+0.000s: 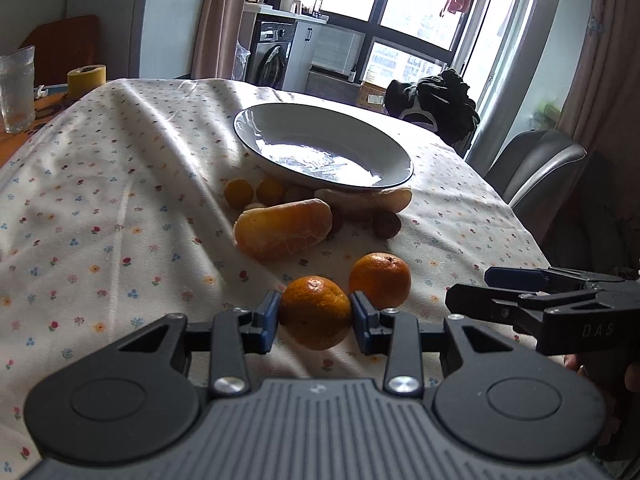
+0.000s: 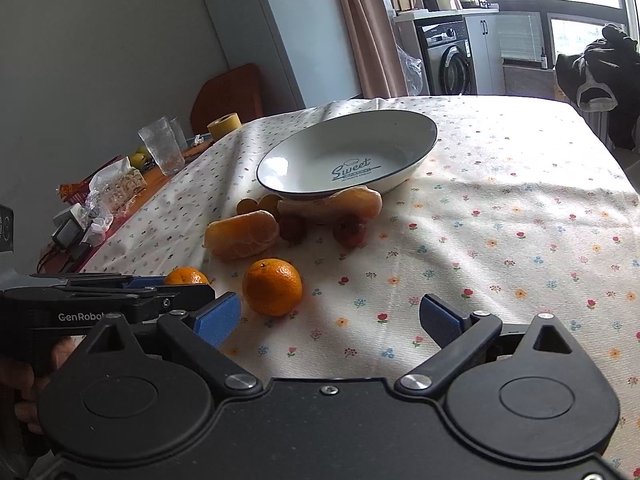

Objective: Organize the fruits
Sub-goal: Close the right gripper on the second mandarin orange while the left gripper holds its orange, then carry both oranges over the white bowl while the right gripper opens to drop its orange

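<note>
Left claw (image 1: 315, 312) pinches a round orange mandarin (image 1: 315, 312) between its two blue pads, one pad against each side of the fruit, at the near edge of the bench (image 1: 100, 200), which is draped in a white cloth with small printed flowers. In the right wrist view that same claw (image 2: 188, 286) enters from the left, with the mandarin (image 2: 186, 276) mostly hidden behind its fingers. Right claw (image 2: 330, 320) is spread wide, holding nothing, above bare cloth (image 2: 500, 220); from the left wrist view it (image 1: 470, 288) shows at the right edge, seen side-on.

A second round orange mandarin (image 1: 380, 280) sits on the cloth just beyond and to the right of the gripped one, close beside it. Farther off lies a long orange-brown bread roll (image 1: 283, 229), and behind it a second similar roll (image 1: 368, 200) pressed against the near rim of a shallow white oval dish with a dark rim (image 1: 280, 152). Two small yellow-orange round fruits (image 1: 254, 192) sit left of the dish, and a small dark reddish-brown round fruit (image 1: 387, 223) lies near the far roll. The dish holds no fruit; blue lettering on its base (image 2: 356, 170) reads "Sweet". At the far left stand a clear ribbed glass tumbler (image 1: 16, 90) and a yellow tape roll (image 1: 86, 80).
</note>
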`<move>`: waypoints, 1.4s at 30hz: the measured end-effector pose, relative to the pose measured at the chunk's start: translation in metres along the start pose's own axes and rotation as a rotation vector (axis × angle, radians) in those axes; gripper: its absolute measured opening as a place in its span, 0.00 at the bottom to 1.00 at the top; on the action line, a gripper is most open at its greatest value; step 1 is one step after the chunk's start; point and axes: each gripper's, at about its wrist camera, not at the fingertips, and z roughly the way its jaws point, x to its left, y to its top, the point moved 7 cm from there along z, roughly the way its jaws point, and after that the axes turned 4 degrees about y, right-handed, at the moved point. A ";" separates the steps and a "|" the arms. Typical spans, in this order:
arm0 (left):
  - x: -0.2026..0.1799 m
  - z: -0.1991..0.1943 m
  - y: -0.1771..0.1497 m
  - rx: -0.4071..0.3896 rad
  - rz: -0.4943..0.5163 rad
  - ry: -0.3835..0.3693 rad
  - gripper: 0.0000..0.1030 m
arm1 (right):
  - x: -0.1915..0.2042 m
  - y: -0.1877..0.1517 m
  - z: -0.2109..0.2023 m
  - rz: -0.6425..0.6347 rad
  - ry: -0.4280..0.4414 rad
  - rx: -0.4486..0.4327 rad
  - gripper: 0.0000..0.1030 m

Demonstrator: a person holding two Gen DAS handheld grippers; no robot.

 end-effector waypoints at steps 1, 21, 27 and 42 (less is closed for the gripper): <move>0.003 -0.001 0.001 -0.005 -0.005 0.002 0.35 | 0.002 0.000 0.001 -0.005 0.003 0.003 0.93; 0.051 -0.001 0.006 -0.021 -0.103 0.042 0.35 | 0.039 0.006 0.048 -0.088 0.042 0.074 0.81; 0.053 -0.002 0.008 -0.023 -0.110 0.040 0.35 | 0.036 0.007 0.051 -0.094 0.046 0.070 0.39; 0.034 -0.006 0.027 -0.066 -0.072 0.037 0.35 | 0.023 0.031 0.034 -0.065 0.075 -0.009 0.39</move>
